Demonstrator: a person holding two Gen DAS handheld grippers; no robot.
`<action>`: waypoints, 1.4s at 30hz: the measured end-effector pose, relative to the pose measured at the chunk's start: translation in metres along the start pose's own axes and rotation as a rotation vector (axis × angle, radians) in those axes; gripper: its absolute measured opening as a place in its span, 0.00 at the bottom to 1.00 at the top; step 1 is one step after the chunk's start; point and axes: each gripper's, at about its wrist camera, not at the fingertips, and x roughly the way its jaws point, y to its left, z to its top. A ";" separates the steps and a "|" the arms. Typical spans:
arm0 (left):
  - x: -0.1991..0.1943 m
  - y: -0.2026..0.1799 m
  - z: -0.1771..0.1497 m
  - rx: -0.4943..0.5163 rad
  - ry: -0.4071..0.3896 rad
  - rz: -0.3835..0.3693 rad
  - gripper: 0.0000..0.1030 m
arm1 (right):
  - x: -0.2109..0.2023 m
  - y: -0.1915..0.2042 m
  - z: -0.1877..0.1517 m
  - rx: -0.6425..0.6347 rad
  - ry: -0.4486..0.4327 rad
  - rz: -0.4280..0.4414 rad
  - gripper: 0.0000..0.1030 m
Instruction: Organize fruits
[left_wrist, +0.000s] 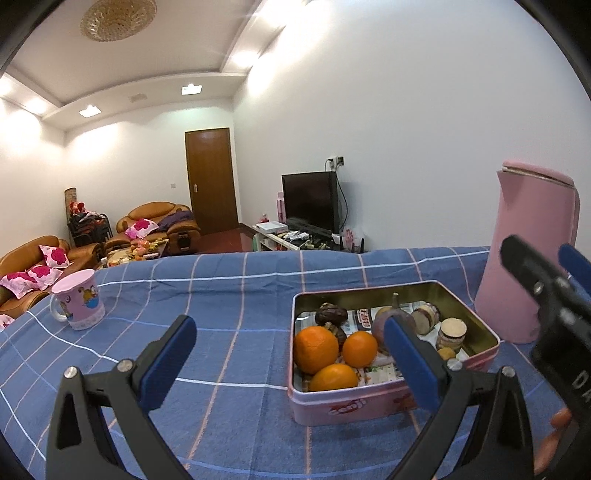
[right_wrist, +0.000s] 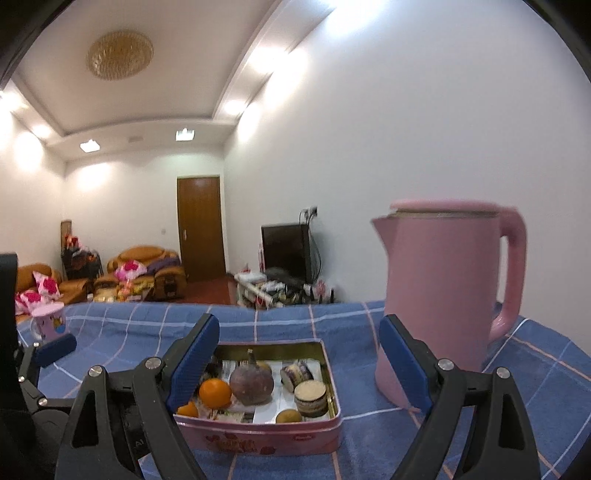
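Observation:
A pink rectangular tin (left_wrist: 373, 400) (right_wrist: 269, 437) sits on the blue checked cloth and holds three oranges (left_wrist: 317, 349) (right_wrist: 215, 393), a dull purple round fruit (right_wrist: 252, 382) (left_wrist: 377, 325), dark brown fruits (left_wrist: 331, 314) and small layered cakes (right_wrist: 311, 398) (left_wrist: 451, 333). My left gripper (left_wrist: 291, 363) stands open above the cloth, its right finger in front of the tin, nothing between the pads. My right gripper (right_wrist: 299, 363) is open too, hovering just short of the tin, which shows between its fingers. The right gripper's fingers (left_wrist: 535, 280) appear at the right of the left wrist view.
A tall pink kettle (right_wrist: 443, 291) (left_wrist: 528, 251) stands right behind the tin. A pink cartoon mug (left_wrist: 78, 300) (right_wrist: 50, 321) sits at the cloth's far left. Bare blue cloth (left_wrist: 229, 302) lies between mug and tin. Sofas, a door and a television are far behind.

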 end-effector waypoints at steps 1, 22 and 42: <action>0.000 0.000 0.000 0.001 0.000 0.001 1.00 | -0.002 -0.001 0.000 0.001 -0.009 -0.001 0.87; -0.002 0.001 -0.002 0.002 0.000 0.004 1.00 | -0.009 0.002 0.001 0.005 -0.029 -0.006 0.87; -0.004 0.003 -0.002 0.002 0.002 0.007 1.00 | -0.009 -0.002 0.002 0.011 -0.026 -0.011 0.87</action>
